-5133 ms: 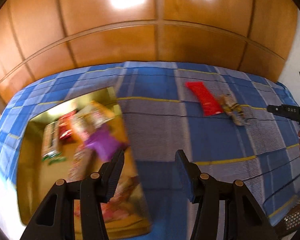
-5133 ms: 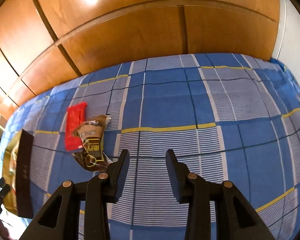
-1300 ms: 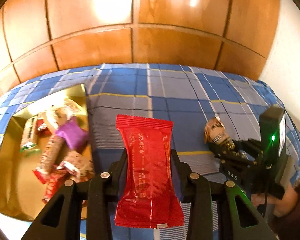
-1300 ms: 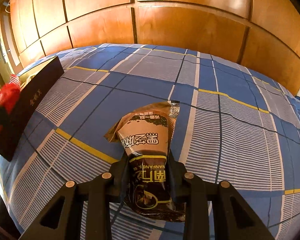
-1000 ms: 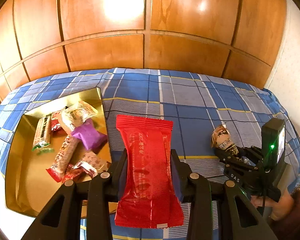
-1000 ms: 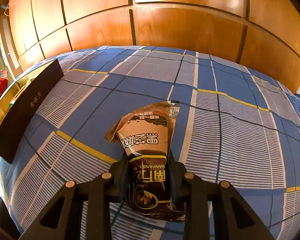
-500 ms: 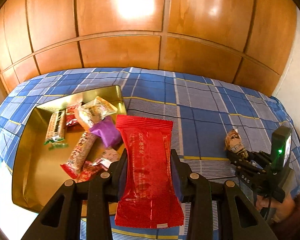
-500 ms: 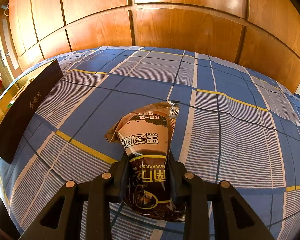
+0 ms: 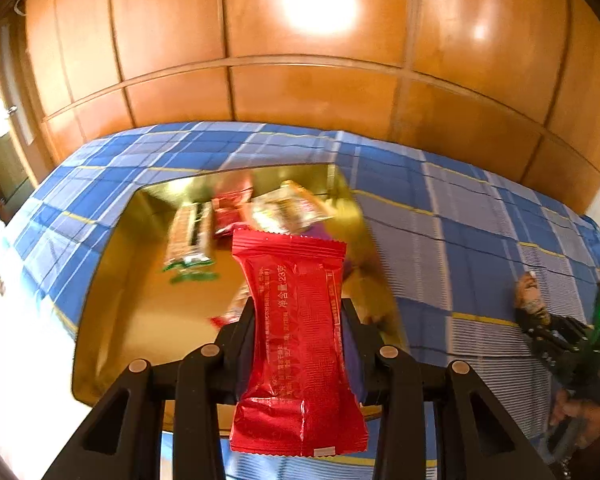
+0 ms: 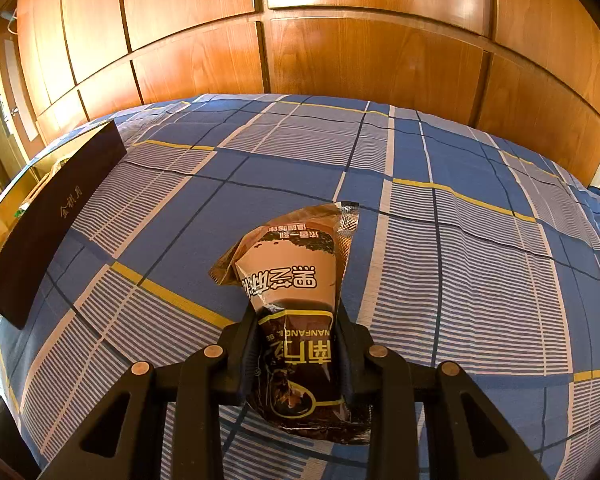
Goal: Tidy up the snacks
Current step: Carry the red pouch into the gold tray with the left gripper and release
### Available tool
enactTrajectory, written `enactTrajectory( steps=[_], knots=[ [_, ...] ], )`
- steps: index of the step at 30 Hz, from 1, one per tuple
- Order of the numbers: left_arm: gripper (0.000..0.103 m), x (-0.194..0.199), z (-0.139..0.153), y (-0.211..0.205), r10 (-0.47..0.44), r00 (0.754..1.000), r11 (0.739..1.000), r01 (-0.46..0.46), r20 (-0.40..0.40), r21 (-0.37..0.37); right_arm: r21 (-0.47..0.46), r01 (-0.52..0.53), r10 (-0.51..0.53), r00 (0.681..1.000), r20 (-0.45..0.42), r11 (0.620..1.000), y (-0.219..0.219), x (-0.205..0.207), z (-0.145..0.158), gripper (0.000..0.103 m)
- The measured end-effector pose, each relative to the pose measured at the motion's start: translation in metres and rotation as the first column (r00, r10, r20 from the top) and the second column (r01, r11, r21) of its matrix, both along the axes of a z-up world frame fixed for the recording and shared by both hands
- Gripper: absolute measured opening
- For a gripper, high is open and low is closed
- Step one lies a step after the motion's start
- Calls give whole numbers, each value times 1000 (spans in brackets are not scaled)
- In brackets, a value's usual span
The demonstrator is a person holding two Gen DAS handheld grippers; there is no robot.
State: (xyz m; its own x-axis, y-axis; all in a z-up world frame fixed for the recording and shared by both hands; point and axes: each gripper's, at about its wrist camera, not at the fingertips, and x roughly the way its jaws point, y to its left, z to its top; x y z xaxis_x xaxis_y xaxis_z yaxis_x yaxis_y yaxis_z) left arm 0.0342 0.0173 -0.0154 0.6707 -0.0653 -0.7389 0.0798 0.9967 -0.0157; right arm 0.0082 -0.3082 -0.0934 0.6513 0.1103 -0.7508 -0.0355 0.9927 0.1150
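The left claw, clenched on the flat red foil snack packet, has swung over the gold tray at centre frame, ready to drop, while the right claw stays clamped on the brown snack pouch.

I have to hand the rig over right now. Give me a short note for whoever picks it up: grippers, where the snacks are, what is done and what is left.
Left gripper: shut on the red packet, held over the gold tray.
Right gripper: shut on the brown packet, low over the blue checked cloth, right of the tray; whether it rests there is unclear.
Done: several snacks already lie in the tray; both remaining packets are gripped.
Left: release the red packet into the tray, then bring the brown one over and drop it in too.
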Motion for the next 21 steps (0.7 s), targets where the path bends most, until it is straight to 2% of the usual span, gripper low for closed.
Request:
enactTrajectory(
  steps=[13, 21],
  knots=[
    [38, 1, -22, 56, 141, 989, 990, -140, -50, 15, -7, 0, 0, 1000, 1, 1000, 0, 0, 0, 33],
    [38, 11, -38, 91, 207, 971, 977, -212, -123, -26, -12, 3, -3, 1000, 2, 1000, 2, -1, 0, 33]
  ],
)
